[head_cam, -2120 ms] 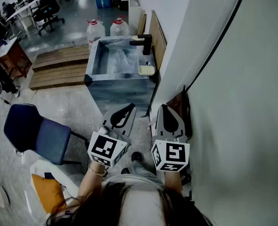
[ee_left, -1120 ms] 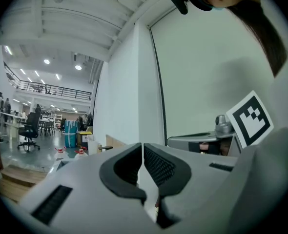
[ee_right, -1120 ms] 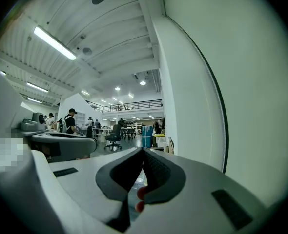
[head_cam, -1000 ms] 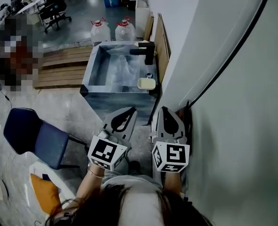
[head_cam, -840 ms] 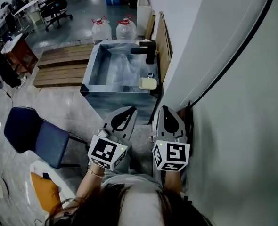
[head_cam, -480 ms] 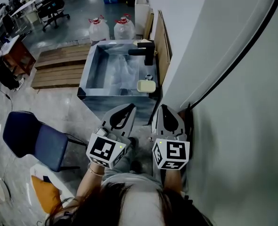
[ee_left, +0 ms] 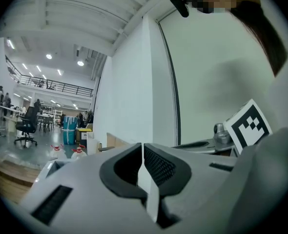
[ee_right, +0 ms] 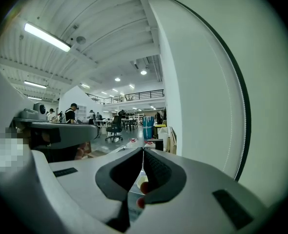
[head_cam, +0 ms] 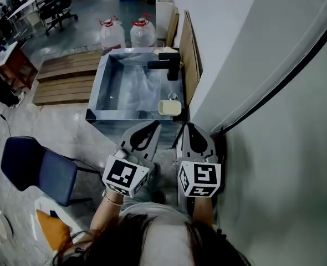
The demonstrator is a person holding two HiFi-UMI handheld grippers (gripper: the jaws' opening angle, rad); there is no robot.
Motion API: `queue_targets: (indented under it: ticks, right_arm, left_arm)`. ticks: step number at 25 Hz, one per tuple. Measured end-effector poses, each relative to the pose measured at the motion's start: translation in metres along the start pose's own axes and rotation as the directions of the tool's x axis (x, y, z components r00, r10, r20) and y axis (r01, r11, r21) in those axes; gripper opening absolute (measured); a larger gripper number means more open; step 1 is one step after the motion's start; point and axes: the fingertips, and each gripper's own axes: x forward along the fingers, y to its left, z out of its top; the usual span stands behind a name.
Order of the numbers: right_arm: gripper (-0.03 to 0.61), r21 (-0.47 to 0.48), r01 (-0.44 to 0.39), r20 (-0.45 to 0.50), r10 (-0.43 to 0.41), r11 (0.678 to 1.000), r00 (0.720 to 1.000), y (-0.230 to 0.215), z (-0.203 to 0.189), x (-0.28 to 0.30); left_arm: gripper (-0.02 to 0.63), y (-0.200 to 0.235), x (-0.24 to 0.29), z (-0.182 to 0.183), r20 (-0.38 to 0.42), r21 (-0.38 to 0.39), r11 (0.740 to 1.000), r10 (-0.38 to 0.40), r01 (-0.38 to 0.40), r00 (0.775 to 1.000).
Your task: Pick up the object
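Note:
A pale yellow block (head_cam: 169, 107), perhaps a soap or sponge, lies on the near right corner of a steel sink (head_cam: 98, 85). A black tap (head_cam: 167, 65) stands at the sink's far right. In the head view both grippers are held side by side just short of the sink's near edge. My left gripper (head_cam: 151, 126) is shut with nothing in it, its jaws pressed together in the left gripper view (ee_left: 142, 148). My right gripper (head_cam: 188, 125) is shut and empty too, a little below and right of the yellow block; its closed tips (ee_right: 142, 151) point toward the sink.
A white wall (head_cam: 274, 121) runs close along the right, with a wooden board (head_cam: 189, 54) leaning on it behind the sink. Two water jugs (head_cam: 111, 32) and wooden pallets (head_cam: 61, 76) lie beyond. A blue chair (head_cam: 33, 168) stands at the left.
The sink and the yellow block have drawn nearer to the grippers in the head view. Both grippers stay shut, side by side.

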Motion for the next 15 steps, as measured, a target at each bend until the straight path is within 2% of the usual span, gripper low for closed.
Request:
queue_targets:
  ticks: [15]
  right_arm:
    - [0.028, -0.024, 0.012, -0.099, -0.014, 1.000, 0.995, -0.019, -0.021, 0.070]
  left_arm:
    - [0.009, 0.043, 0.050, -0.005, -0.016, -0.018, 0.999, -0.029, 0.029, 0.999]
